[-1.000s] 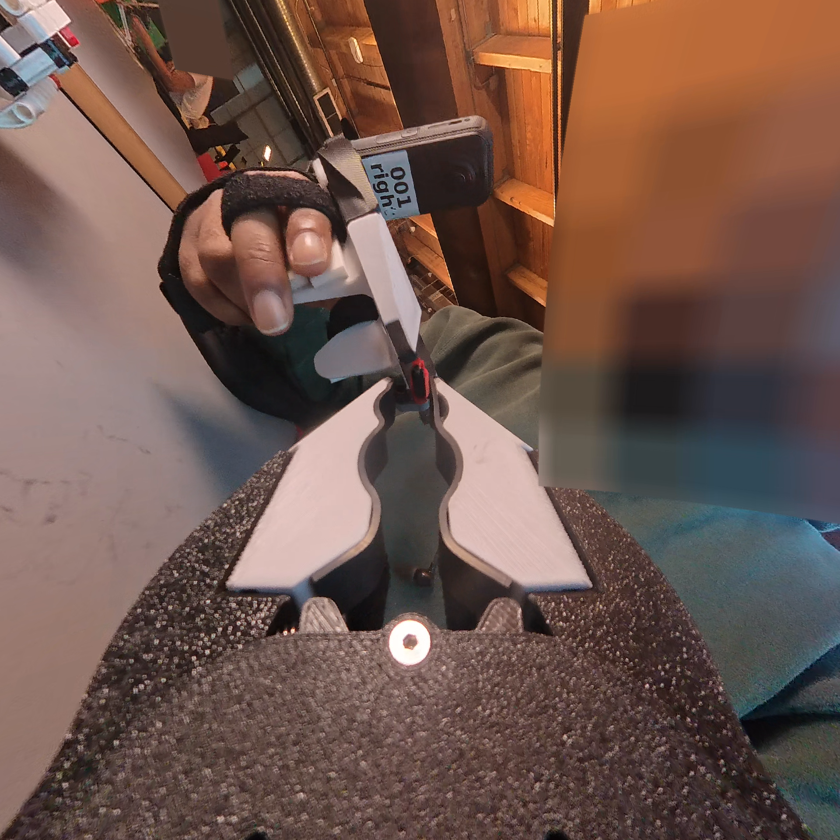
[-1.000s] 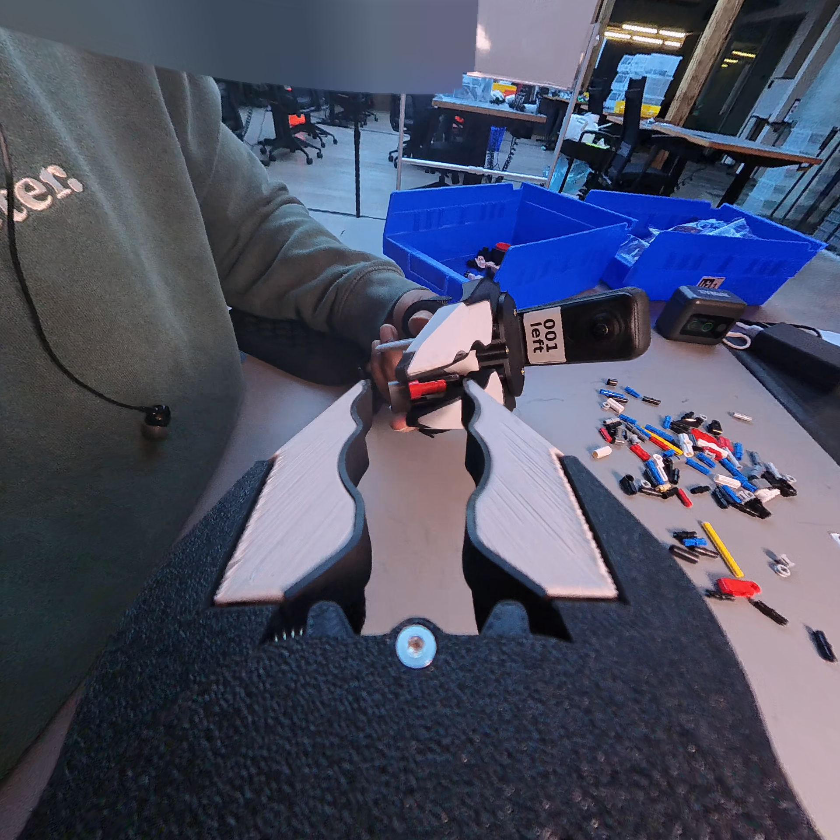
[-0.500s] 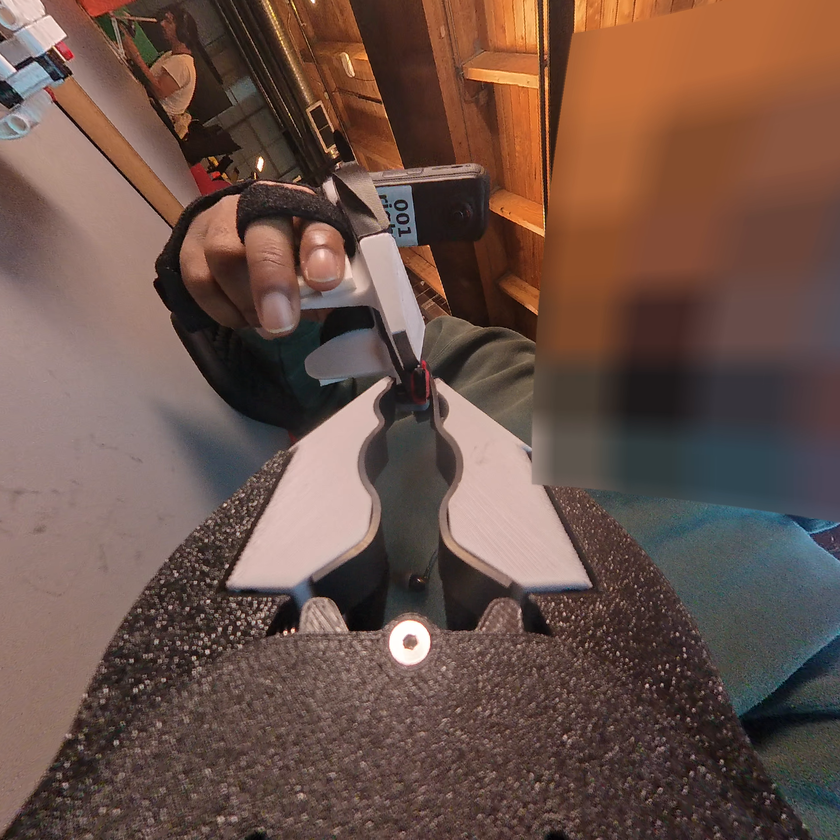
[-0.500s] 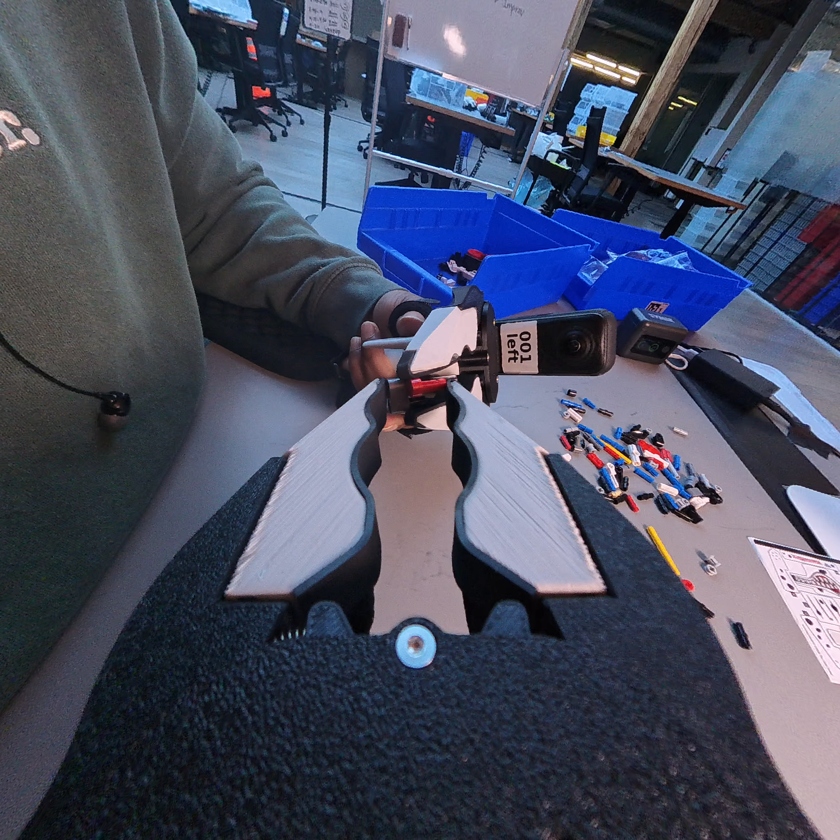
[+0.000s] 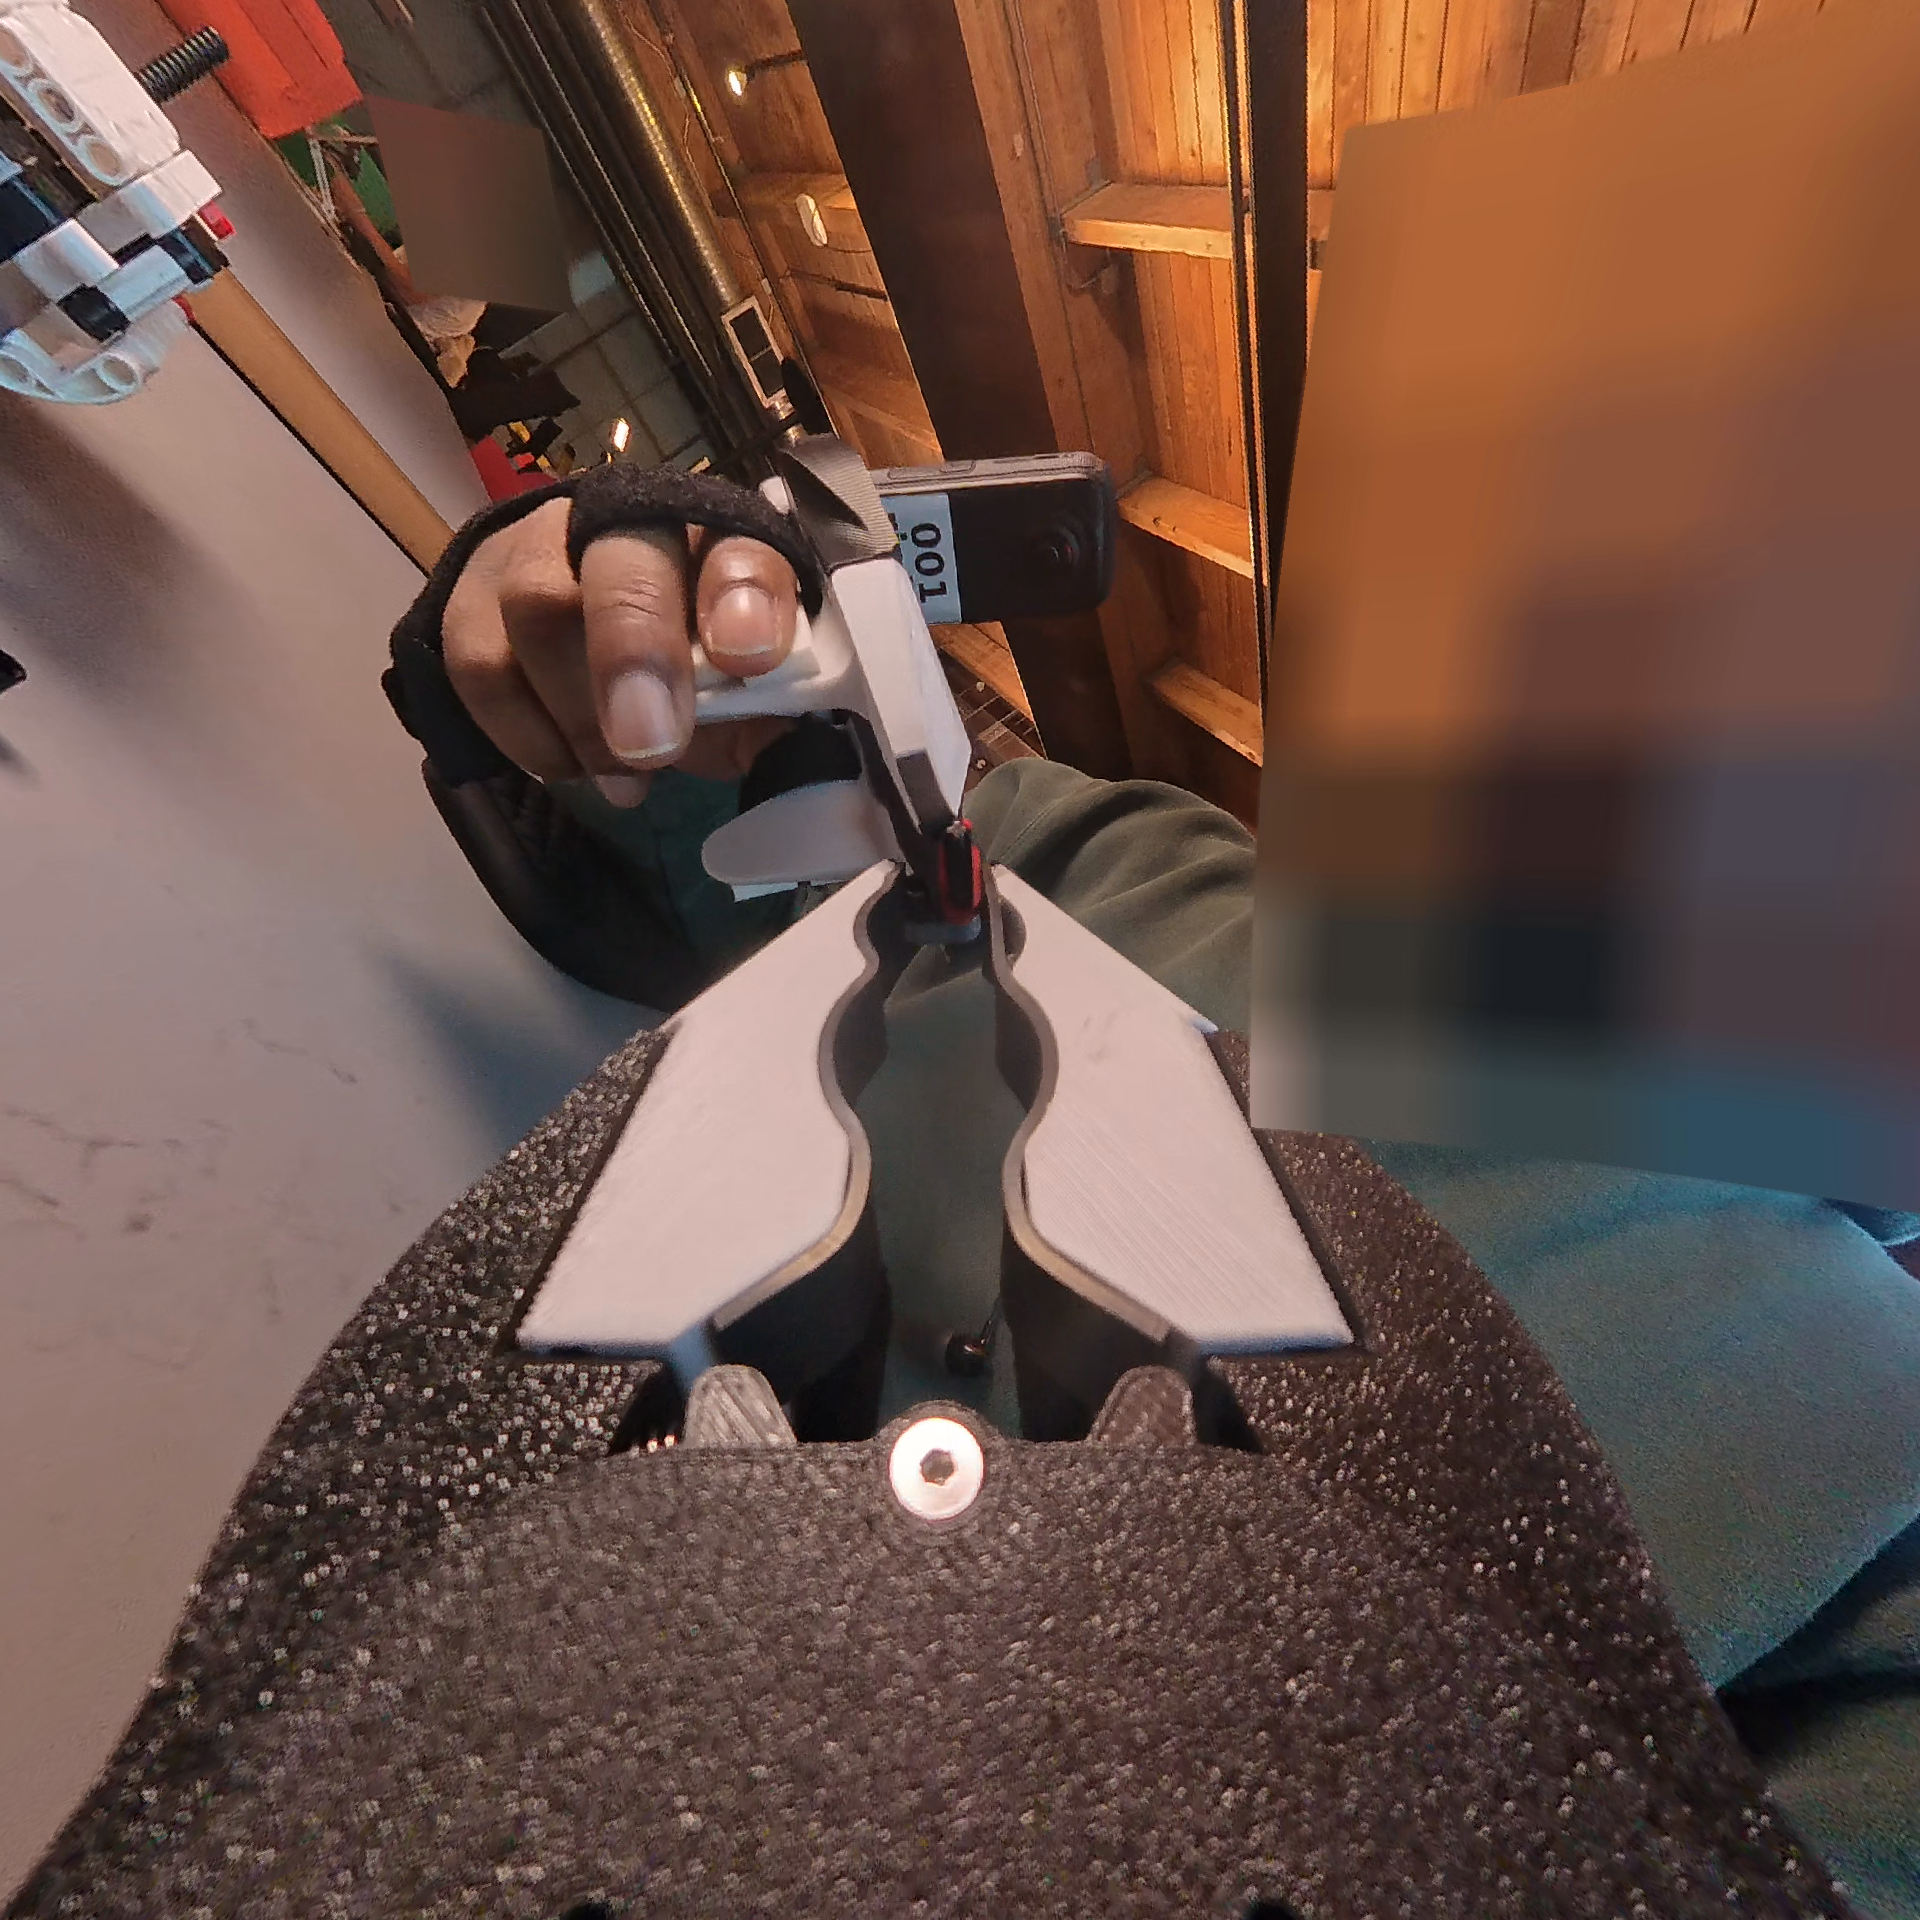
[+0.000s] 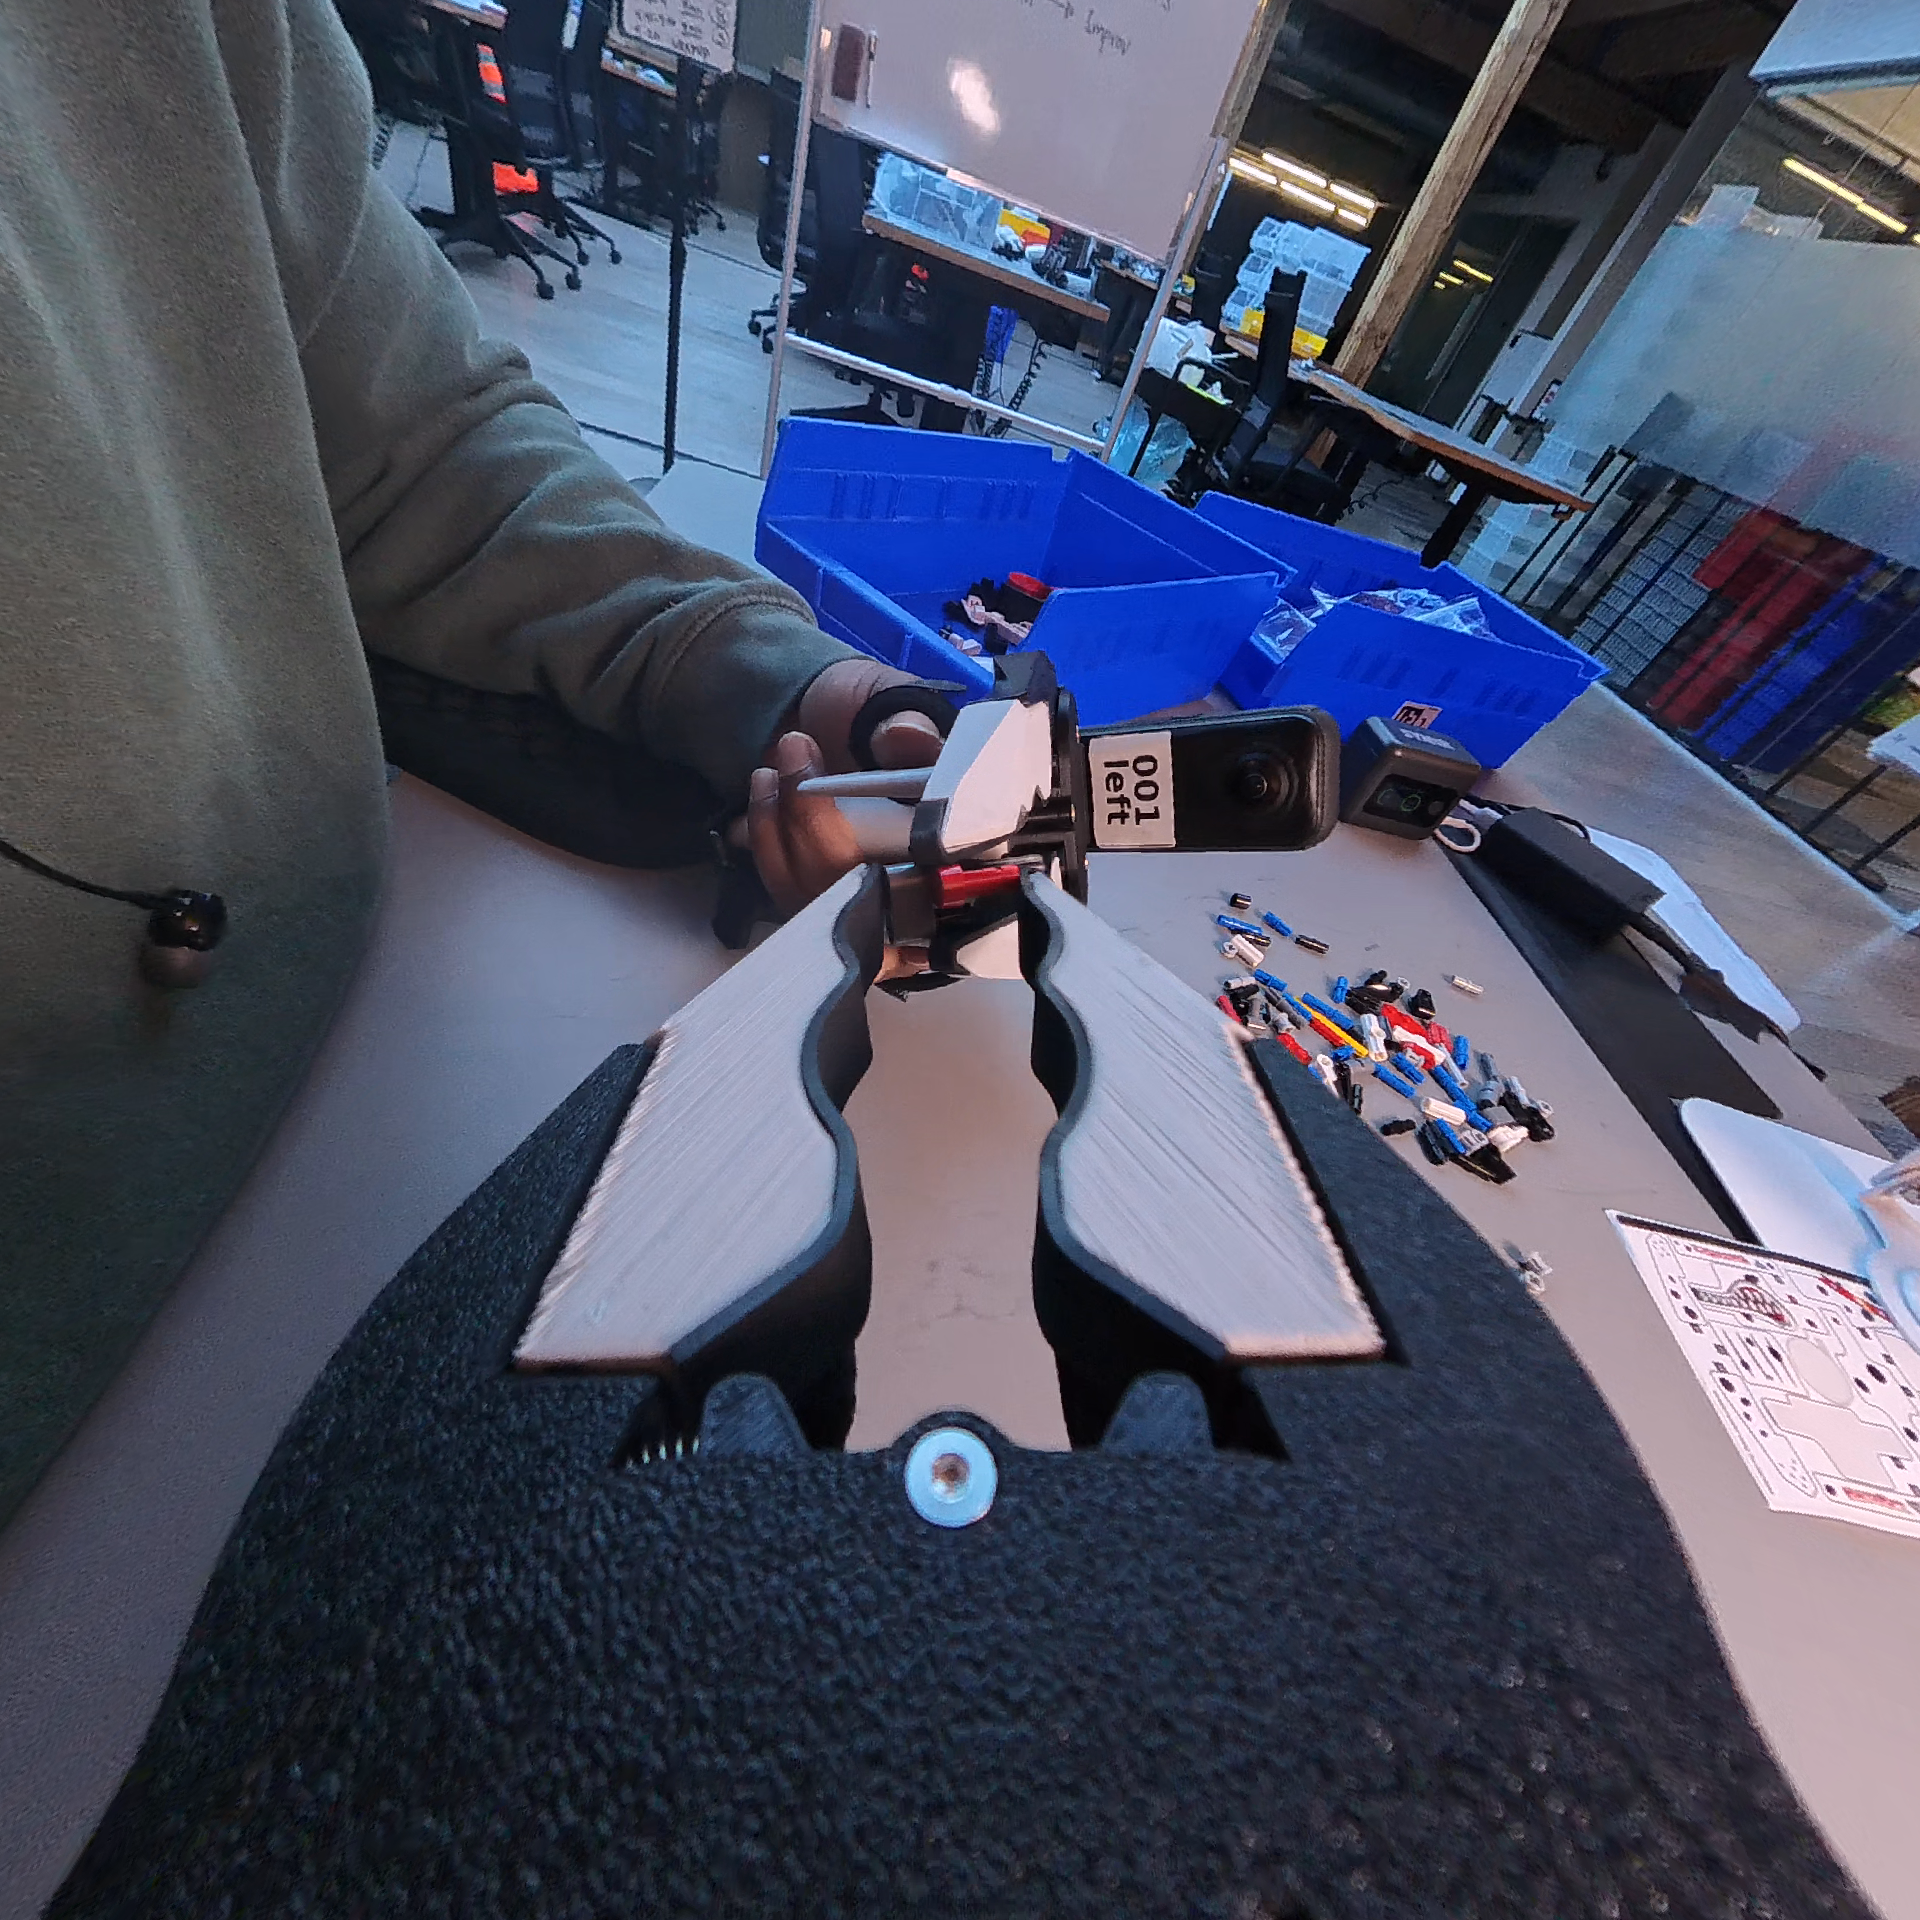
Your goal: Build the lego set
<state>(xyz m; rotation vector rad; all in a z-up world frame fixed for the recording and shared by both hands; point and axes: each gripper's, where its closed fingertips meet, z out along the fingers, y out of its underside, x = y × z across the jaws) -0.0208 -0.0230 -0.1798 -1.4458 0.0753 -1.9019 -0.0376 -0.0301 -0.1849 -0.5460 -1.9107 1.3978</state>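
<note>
Right gripper (image 6: pixel 945 914) and left gripper (image 6: pixel 971 925) meet at a red piece (image 6: pixel 971 885). Loose pieces (image 6: pixel 1382 1060) dot the counter (image 6: pixel 499 997) before blue bins (image 6: pixel 1122 582)

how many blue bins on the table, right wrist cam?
2: one blue bin behind the left gripper, the second blue bin to its right, beside it. More may sit outside the frame.

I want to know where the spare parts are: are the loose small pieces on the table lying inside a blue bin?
No, the loose small pieces lie scattered on the bare table, in front of the blue bins.
</note>
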